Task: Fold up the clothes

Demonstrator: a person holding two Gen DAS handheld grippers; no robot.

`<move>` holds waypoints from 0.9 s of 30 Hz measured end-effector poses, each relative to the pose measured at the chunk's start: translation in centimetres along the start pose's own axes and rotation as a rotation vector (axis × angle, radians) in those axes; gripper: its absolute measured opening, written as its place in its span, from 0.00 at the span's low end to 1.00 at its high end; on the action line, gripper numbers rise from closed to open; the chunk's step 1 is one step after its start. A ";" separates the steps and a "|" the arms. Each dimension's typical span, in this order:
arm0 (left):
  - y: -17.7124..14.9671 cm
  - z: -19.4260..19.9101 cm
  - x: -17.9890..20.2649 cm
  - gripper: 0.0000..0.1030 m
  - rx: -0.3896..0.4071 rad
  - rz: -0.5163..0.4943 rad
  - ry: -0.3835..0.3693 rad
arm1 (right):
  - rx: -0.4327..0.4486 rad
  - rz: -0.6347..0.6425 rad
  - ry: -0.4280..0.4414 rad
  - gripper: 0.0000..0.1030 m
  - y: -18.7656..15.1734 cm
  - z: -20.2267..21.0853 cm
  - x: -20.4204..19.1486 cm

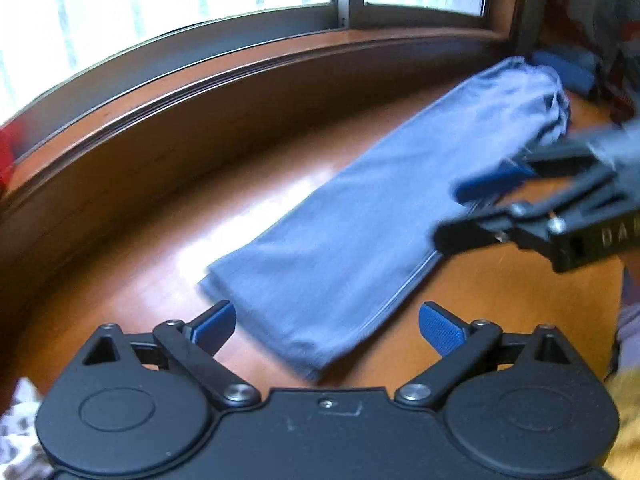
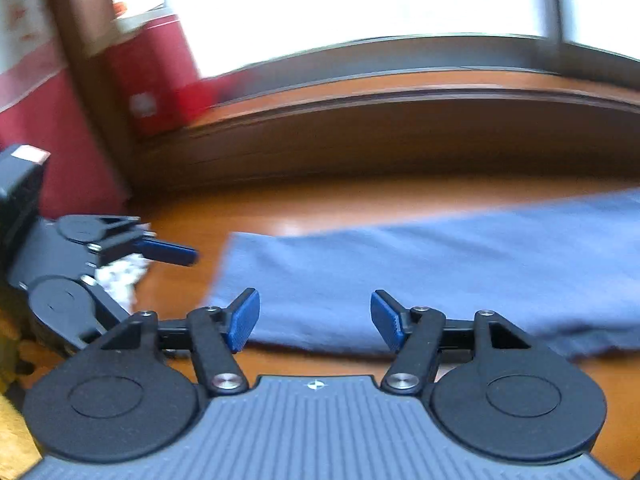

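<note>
Folded blue garment point(image 1: 340, 240) on wooden floor point(image 1: 200, 208), both grippers' fingers point(image 2: 244, 320) apart

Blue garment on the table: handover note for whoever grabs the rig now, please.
Left gripper: open, empty, hovering at the near short end of the blue garment.
Right gripper: open, nothing between the pads, over the garment's long edge.
Garment: lies flat on the wooden table as one long narrow strip; the far end near the window sill is bunched.
Done: apparently folded lengthwise into the strip.
Left: probably fold it end to end, tidy the bunched end. More clothes sit at the table's edges, including a patterned white piece by the left gripper.
</note>
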State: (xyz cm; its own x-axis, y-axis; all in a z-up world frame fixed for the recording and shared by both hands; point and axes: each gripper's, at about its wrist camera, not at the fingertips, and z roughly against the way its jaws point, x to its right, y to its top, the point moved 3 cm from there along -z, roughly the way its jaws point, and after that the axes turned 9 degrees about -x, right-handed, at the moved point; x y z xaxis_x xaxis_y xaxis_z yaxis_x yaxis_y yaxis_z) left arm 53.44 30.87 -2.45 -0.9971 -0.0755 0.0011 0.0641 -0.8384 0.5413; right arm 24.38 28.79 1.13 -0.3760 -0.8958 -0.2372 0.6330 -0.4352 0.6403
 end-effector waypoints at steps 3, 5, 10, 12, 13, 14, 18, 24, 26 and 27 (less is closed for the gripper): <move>1.4 -0.4 1.8 0.95 -0.007 0.014 -0.043 | 0.026 -0.094 -0.131 0.63 -1.9 2.6 2.9; 2.4 -1.2 2.9 0.95 -0.027 0.003 -0.036 | 0.048 -0.153 -0.172 0.63 -3.2 3.6 4.1; 4.5 -3.1 5.7 0.95 -0.062 0.009 -0.014 | 0.107 -0.235 -0.258 0.63 -5.7 7.1 7.5; 5.2 -4.2 6.6 0.95 -0.071 0.013 -0.001 | 0.123 -0.243 -0.313 0.63 -6.4 8.6 10.3; 5.8 -4.6 7.6 0.95 -0.069 0.013 0.005 | 0.127 -0.244 -0.331 0.63 -6.6 9.0 11.6; 6.3 -5.0 8.6 0.95 -0.068 0.013 0.012 | 0.129 -0.245 -0.345 0.63 -6.8 9.5 12.8; 8.9 -6.4 13.1 0.95 -0.067 0.043 0.013 | 0.151 -0.255 -0.398 0.62 -8.1 12.9 18.7; 12.7 -9.2 21.8 0.95 -0.047 0.041 0.019 | 0.126 -0.238 -0.494 0.53 -8.6 16.9 29.0; 13.8 -9.9 24.2 0.95 -0.046 0.049 0.019 | 0.119 -0.280 -0.518 0.52 -7.8 17.6 32.2; 14.2 -10.1 25.0 0.95 -0.056 0.054 0.012 | 0.130 -0.328 -0.519 0.52 -7.3 17.9 33.7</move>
State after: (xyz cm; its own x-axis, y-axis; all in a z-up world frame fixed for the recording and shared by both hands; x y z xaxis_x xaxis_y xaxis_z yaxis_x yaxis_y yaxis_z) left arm 29.81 11.58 -3.25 -0.9916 -0.1279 0.0192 0.1207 -0.8619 0.4925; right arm -4.99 3.41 1.53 -0.8373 -0.5421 -0.0716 0.3535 -0.6365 0.6855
